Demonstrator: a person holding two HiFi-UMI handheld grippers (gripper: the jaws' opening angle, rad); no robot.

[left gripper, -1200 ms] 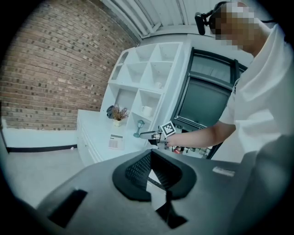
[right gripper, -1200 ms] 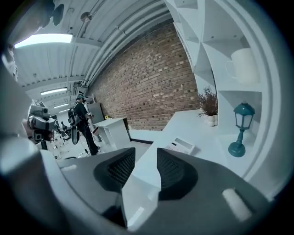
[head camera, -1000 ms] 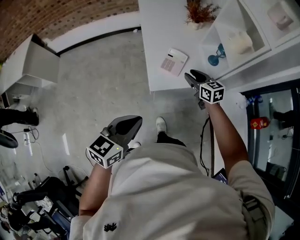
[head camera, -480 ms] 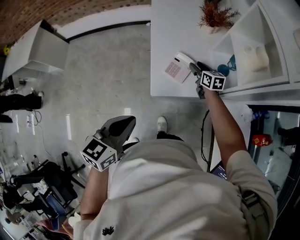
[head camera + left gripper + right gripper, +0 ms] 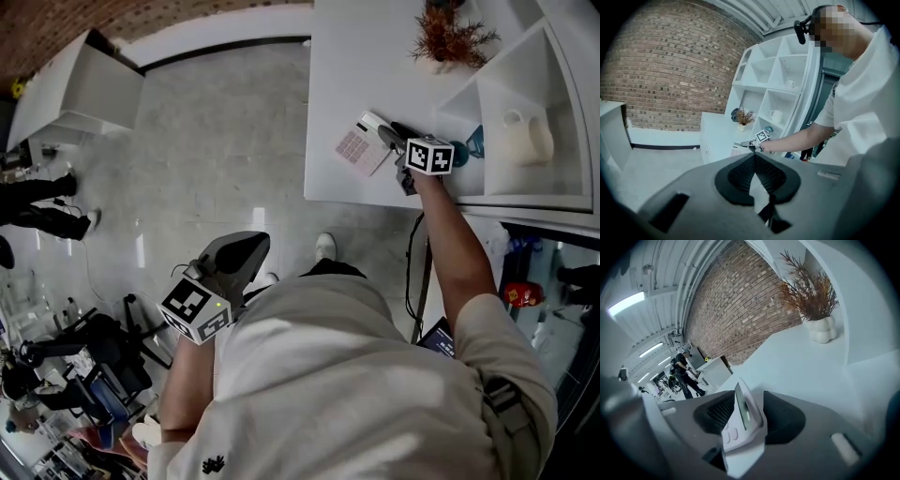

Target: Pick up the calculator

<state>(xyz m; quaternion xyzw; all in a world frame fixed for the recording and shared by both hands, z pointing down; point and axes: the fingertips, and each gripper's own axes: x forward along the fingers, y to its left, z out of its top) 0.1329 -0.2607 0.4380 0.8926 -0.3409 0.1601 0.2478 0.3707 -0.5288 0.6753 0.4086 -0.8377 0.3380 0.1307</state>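
while the grasp itself is the step in hand, items are listed by size.

- floor (image 5: 216, 141): grey, speckled, faintly glossy.
- table (image 5: 375, 75): white, smooth, matt, square-edged slab; it carries the task's thing near its front edge.
- shelf unit (image 5: 525, 66): white open boxes beside the table; a pale mug (image 5: 520, 136) stands in one.
- left gripper (image 5: 255, 246): grey, broad body with ribbed dark pads. its jaws are closed tip to tip and empty, held over the floor well apart from the table.
- right gripper (image 5: 390, 137): same make, at the table's edge. its jaws are wide and closing, with the calculator's end between them; the pads do not appear to press yet.
- calculator (image 5: 361, 142): thin, flat, white hard-plastic rectangle with a pinkish key field and small display.

next move, as judged: finish closing squarely on the thin edges, then lift level; smooth plastic may slip or pivot in a light pinch.
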